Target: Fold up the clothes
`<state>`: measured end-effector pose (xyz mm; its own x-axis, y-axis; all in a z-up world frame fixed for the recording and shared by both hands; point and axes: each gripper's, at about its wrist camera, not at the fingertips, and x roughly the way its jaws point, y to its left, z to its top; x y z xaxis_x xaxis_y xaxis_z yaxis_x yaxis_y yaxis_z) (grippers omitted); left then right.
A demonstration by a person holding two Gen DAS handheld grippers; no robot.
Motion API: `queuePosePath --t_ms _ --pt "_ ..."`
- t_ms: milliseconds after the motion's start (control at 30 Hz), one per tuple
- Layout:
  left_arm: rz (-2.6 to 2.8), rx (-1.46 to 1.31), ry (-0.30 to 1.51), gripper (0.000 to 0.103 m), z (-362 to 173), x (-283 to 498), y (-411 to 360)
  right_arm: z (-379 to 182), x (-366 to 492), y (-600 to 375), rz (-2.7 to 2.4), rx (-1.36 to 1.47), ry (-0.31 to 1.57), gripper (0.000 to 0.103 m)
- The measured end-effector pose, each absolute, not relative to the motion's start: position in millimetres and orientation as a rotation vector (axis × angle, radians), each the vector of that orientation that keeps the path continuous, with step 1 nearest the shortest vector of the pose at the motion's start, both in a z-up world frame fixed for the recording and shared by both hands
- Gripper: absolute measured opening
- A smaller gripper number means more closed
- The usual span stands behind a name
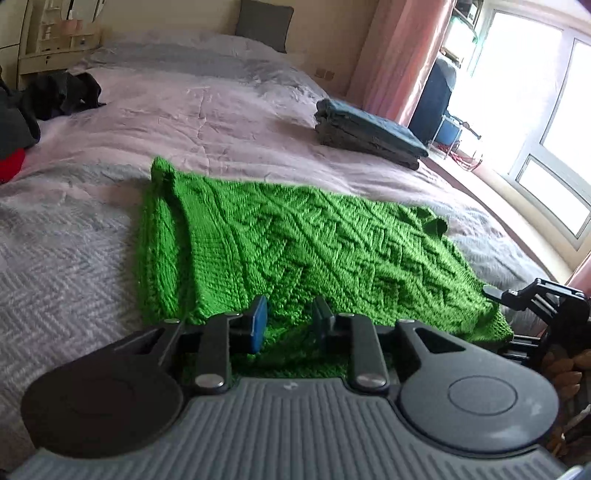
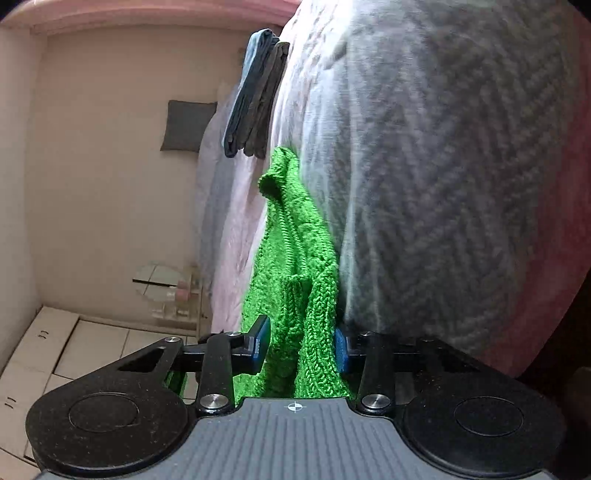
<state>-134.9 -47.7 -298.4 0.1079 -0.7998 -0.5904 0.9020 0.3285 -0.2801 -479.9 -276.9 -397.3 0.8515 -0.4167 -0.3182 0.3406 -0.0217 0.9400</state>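
Low over the near edge of the bed [image 1: 221,122], the left gripper [image 1: 290,323] points forward along the quilt, level with the bedding. Its two blue-padded fingers [image 1: 258,325] stand apart with the hem of the green knitted sweater [image 1: 295,243] lying in the gap beneath them; neither pad presses the knit, so the claw is open. The sweater lies flat across the bed, one sleeve folded over along its left side and a small corner turned up on the right. Left of it, at the far edge, sits a heap of dark clothes [image 1: 55,96] with something red [image 1: 11,166] beside it. Behind the sweater and well apart, a folded stack of dark garments [image 1: 365,133] rests toward the right side of the bed, near the pink curtain [image 1: 399,59] and the bright window [image 1: 535,110]. A grey pillow [image 1: 264,22] leans against the headboard wall.

At the far right of the left wrist view, the right gripper [image 2: 301,347] shows as black linkage just beside the sweater's right corner. Its own camera is rolled on its side, so the bed looks vertical. There its fingers [image 2: 260,341] bracket a bunched fold of the green knit, both pads touching the fabric, clamped on the sweater's edge. The folded stack appears beyond it.
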Motion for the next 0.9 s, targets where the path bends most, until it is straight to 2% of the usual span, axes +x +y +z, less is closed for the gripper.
queuePosePath --t_ms 67,133,200,400,500,633,767,900 --pt "-1.251 0.149 0.745 0.022 -297.0 -131.8 -45.1 -391.4 -474.8 -276.6 -0.635 1.443 -0.027 0.039" --pt "-1.248 0.155 0.766 0.021 -302.3 -129.4 -46.2 -386.6 -469.1 -275.3 -0.684 1.415 0.037 0.027" --pt "-1.248 0.166 0.771 0.021 -307.0 -129.6 -47.5 -382.2 -464.8 -273.2 -0.722 1.39 0.087 0.022" --pt "-1.254 0.081 0.796 0.02 -300.9 -118.6 -39.8 -349.2 -443.4 -267.4 -0.83 1.218 0.271 0.018" --pt "-1.238 -0.017 0.803 0.02 -294.8 -103.1 -24.1 -303.7 -403.0 -256.3 -0.9 0.872 0.428 0.018" --pt "-1.222 -0.176 0.85 0.019 -293.5 -74.5 0.5 -254.4 -319.6 -218.5 -0.879 0.381 0.54 0.018" --pt "-1.192 -0.322 0.909 0.018 -299.4 -45.5 26.9 -244.0 -235.5 -156.3 -0.731 0.012 0.587 0.017" --pt "-1.147 -0.415 0.942 0.019 -306.8 -22.3 52.8 -271.5 -172.2 -93.2 -0.497 -0.213 0.628 0.017"
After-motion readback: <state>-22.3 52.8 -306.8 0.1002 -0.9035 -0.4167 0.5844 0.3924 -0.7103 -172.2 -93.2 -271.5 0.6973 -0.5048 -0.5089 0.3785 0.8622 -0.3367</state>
